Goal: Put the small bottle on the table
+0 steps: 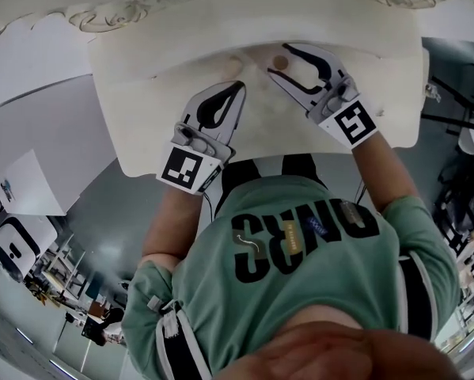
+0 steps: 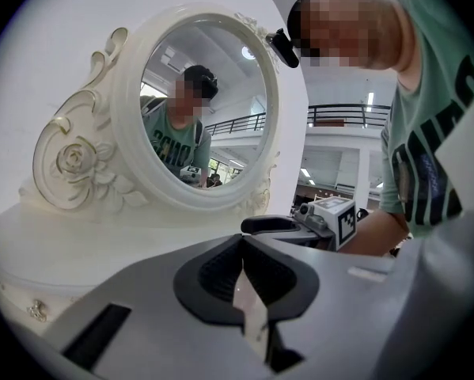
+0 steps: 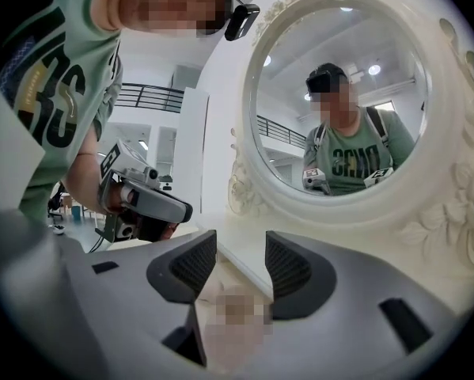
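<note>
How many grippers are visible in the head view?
2. The left gripper is above the table, jaws together; the right gripper is beside it, jaws apart. None seems hidden.

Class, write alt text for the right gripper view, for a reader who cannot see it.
The right gripper has its jaws open above a cream table top, facing an oval mirror in a carved white frame. At the picture's left, a person in a green shirt holds the left gripper, and the mirror reflects them.
</note>
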